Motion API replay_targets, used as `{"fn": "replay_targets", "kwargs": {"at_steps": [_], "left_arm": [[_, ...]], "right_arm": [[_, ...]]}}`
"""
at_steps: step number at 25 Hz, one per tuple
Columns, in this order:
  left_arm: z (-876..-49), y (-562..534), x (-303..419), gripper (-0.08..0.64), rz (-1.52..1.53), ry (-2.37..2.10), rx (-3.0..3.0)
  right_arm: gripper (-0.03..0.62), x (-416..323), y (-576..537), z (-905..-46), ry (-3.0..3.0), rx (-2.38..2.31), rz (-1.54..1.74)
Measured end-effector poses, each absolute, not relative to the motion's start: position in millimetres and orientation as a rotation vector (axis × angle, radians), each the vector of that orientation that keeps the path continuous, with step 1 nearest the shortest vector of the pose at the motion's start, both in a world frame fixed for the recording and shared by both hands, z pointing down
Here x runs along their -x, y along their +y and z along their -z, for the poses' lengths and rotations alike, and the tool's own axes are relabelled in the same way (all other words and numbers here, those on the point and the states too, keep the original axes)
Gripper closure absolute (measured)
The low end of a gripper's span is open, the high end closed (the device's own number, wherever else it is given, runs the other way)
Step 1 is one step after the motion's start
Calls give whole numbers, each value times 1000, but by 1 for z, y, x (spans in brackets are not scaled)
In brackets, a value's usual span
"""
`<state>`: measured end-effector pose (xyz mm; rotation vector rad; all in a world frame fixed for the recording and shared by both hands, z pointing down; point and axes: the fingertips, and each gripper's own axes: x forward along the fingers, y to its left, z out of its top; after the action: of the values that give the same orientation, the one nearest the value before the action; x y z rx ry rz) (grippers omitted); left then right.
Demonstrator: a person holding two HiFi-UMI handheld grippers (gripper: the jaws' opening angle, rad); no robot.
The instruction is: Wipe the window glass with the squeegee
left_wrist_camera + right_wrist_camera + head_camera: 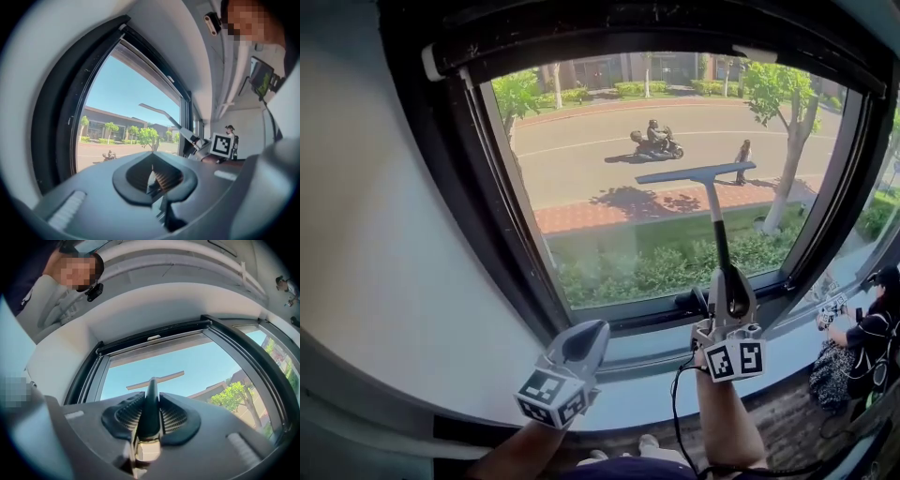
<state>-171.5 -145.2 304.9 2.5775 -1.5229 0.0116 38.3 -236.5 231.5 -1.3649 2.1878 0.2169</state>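
Observation:
The squeegee (695, 173) is upright against the window glass (609, 216), its grey blade level across the middle right of the pane and its dark handle running straight down. My right gripper (729, 302) is shut on the lower end of that handle, just above the sill. In the right gripper view the handle (151, 404) stands between the ribbed pads and the blade (155, 379) shows above. My left gripper (581, 344) hangs low over the sill, left of the right one, shut with nothing in it. From the left gripper (154, 179) view the squeegee (161, 112) shows to the right.
A thick dark window frame (502, 225) surrounds the pane, with a pale wall (375, 234) to the left. A grey sill (656, 380) runs below. A seated person (872, 333) is at the lower right. Outside are a road, trees and a hedge.

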Motion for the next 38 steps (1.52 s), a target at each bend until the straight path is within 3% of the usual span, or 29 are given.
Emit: {"fn": "replay_targets", "kwargs": {"at_steps": [38], "left_arm": [[-351, -139, 160, 554, -154, -1476, -2534]], "right_arm": [[492, -55, -217, -407, 2288, 1547, 154]]}}
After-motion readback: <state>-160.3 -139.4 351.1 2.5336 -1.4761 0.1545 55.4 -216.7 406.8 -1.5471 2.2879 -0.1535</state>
